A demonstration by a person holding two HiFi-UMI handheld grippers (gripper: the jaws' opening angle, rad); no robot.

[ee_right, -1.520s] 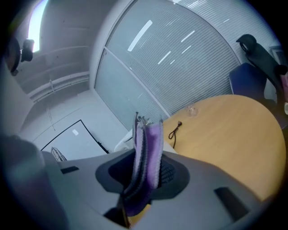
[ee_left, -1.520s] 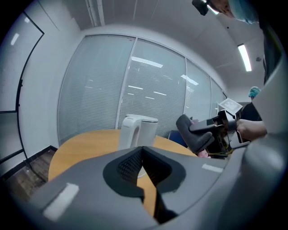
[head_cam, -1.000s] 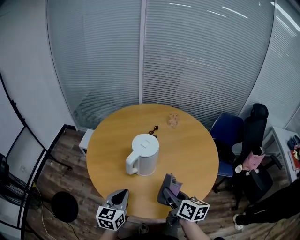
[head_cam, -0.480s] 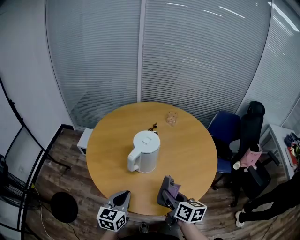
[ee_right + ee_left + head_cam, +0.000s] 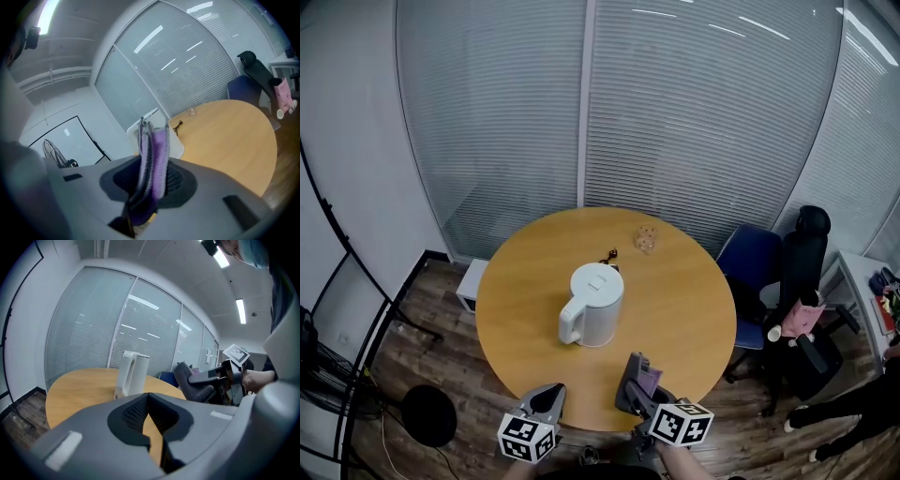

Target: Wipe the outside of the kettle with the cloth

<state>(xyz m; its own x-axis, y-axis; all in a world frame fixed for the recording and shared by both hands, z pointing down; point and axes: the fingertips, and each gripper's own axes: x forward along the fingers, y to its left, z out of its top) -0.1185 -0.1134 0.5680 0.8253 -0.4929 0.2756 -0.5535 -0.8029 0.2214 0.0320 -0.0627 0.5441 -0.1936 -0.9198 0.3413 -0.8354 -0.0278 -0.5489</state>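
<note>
Holds as a second ago at the near edge of the round table [image 5: 684, 300], well apart from the white kettle [image 5: 598, 305] at its middle: no wiping yet. Clamps the purple cloth [image 5: 157, 154] in the right gripper [image 5: 637, 370]; keeps the left gripper [image 5: 551, 392] pinched together, empty.
</note>
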